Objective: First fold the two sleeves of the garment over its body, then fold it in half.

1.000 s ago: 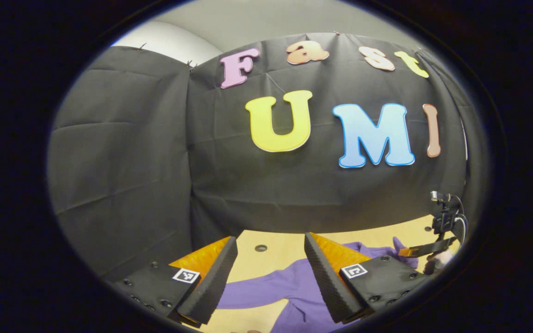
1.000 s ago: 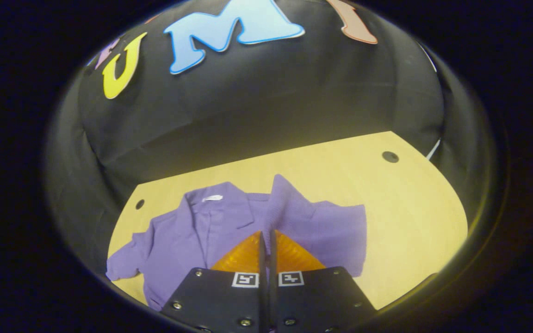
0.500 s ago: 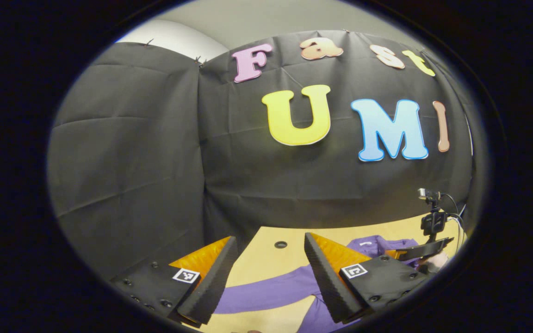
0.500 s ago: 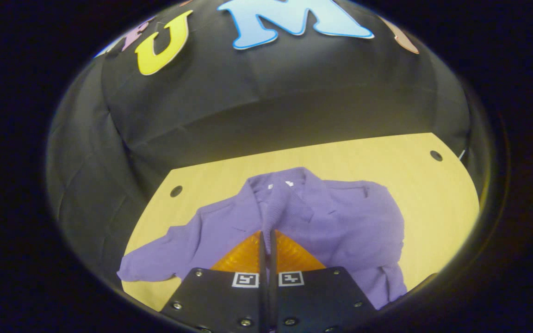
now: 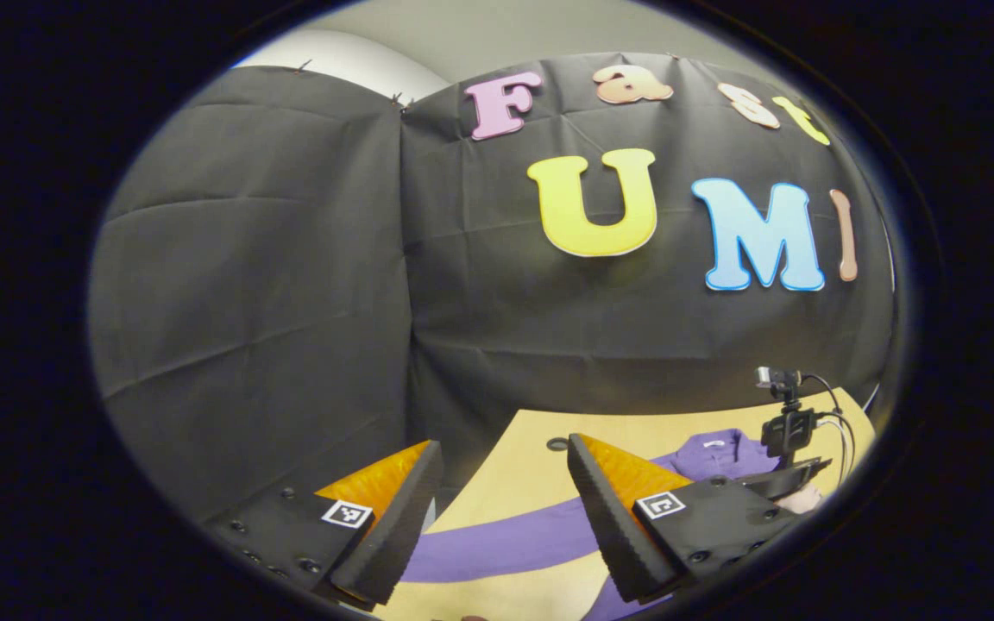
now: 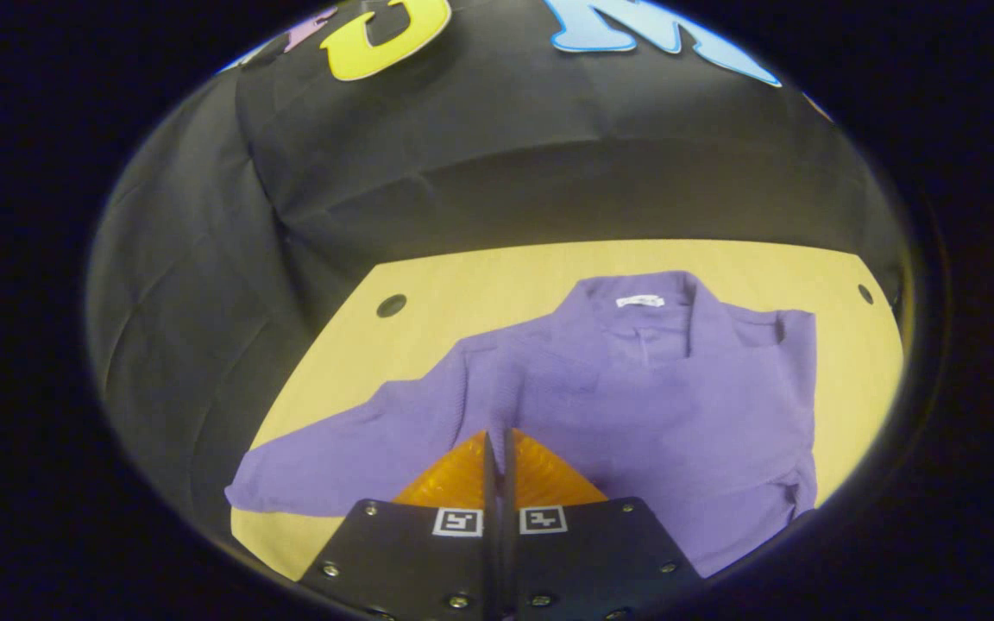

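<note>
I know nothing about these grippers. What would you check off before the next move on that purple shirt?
1. Right gripper shut on held sleeve: ok.
2. Held sleeve over the body: ok.
3. Held sleeve laid flat: cannot tell.
4. Spread sleeve folded: not ok, it lies out on the table.
5. Left gripper open: ok.
6. Left gripper over spread sleeve: ok.
</note>
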`<action>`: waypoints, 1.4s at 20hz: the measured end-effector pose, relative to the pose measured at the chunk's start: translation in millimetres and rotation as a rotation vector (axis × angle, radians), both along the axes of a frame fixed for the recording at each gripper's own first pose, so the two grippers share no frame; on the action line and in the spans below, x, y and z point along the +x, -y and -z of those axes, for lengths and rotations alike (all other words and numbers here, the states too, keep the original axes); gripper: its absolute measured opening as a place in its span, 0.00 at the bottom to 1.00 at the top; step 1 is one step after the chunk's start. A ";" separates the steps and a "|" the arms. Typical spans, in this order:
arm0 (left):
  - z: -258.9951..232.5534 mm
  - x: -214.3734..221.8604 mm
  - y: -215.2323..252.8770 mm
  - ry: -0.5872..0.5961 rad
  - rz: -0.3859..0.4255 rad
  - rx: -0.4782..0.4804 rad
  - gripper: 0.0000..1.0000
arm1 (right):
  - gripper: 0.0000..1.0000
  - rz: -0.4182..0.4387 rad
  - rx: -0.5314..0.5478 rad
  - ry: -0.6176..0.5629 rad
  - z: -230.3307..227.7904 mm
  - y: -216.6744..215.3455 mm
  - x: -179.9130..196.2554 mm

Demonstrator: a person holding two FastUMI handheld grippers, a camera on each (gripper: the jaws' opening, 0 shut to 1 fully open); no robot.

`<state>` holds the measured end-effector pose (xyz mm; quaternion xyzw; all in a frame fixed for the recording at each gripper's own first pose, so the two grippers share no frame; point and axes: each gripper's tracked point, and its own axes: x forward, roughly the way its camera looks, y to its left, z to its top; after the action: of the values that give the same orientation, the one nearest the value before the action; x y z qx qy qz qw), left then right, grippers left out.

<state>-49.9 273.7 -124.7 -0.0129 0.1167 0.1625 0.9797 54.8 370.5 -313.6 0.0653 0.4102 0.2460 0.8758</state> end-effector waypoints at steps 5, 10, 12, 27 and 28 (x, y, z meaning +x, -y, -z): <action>17.9 -8.4 -22.7 -0.019 -0.031 -0.013 1.00 | 0.01 -0.094 -0.080 -0.028 30.7 -20.0 -20.5; 33.3 -10.5 -29.2 -0.038 -0.045 -0.031 1.00 | 0.02 -0.117 -0.121 -0.042 46.4 -19.2 -29.3; 40.3 -11.0 -29.9 -0.041 -0.049 -0.042 1.00 | 0.03 -0.123 -0.106 -0.052 47.4 -21.6 -31.2; 156.5 -0.6 -54.7 -0.150 -0.061 -0.110 1.00 | 0.59 -0.090 -0.072 -0.009 -6.1 21.7 -32.4; 167.8 0.5 -57.4 -0.159 -0.072 -0.123 0.96 | 0.59 -0.086 -0.079 -0.009 -7.2 27.3 -33.7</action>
<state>-49.4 331.1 -292.5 -0.0643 0.2031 0.1908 0.9582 21.1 343.2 -306.4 0.0142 0.4258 0.2669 0.8645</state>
